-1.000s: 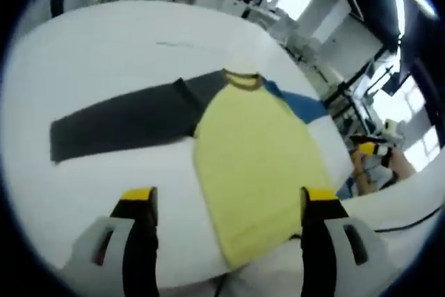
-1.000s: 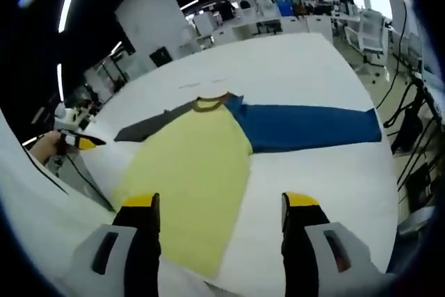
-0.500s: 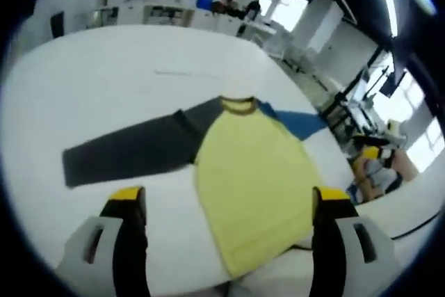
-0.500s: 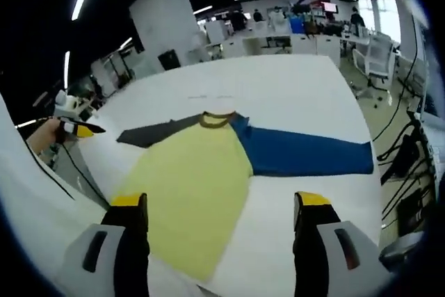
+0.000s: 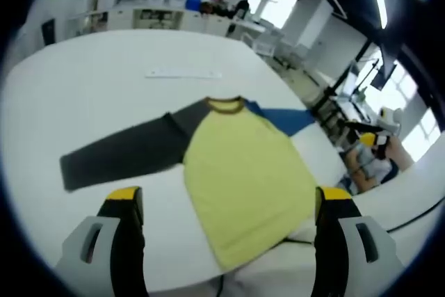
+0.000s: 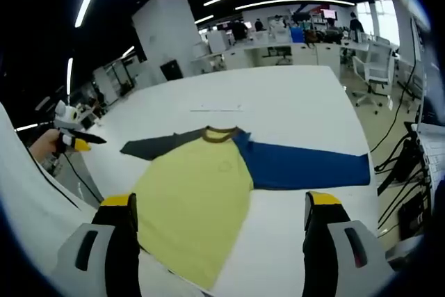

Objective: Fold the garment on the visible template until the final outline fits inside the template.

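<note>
Yellow shirt (image 5: 240, 182) flat, sleeves apparently unfolded

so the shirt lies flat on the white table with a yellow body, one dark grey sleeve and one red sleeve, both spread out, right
Not quite: the second sleeve is blue, not red, as the right gripper view shows. The rest holds: the shirt lies flat on the white table with a yellow body and a dark grey sleeve, both sleeves spread out.

A white table (image 6: 292, 95) carries a spread long-sleeved shirt (image 6: 201, 186).
</note>
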Tool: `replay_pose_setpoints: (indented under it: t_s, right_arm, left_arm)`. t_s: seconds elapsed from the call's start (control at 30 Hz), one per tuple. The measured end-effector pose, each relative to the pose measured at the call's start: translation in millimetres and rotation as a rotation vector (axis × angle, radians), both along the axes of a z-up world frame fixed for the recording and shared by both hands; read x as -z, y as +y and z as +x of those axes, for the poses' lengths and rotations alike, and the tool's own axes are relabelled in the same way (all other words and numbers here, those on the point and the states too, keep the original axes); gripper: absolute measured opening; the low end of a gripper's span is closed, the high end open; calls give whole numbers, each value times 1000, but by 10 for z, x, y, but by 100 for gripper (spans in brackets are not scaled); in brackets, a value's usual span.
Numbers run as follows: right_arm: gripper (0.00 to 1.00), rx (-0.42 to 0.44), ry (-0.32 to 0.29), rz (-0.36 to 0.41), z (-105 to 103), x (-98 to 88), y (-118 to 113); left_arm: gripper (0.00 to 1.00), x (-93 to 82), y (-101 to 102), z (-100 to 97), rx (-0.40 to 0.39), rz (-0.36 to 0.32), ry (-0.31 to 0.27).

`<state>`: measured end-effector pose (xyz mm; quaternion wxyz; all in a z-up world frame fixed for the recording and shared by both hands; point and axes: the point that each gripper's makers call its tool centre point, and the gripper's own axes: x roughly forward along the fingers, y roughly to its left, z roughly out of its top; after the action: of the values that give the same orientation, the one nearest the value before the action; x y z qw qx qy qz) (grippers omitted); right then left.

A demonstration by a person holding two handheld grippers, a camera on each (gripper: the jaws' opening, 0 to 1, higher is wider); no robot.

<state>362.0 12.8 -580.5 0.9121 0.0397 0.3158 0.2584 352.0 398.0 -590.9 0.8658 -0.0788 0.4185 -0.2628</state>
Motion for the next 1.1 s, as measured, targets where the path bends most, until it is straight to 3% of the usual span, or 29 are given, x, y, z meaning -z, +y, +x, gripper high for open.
replay_pose_setpoints:
  t_s: [1.1]
  right_arm:
    - [100,-21,41,-7,-115,123,-85]
  left_arm:
    - [99,3,-101,10,8,16,-31]
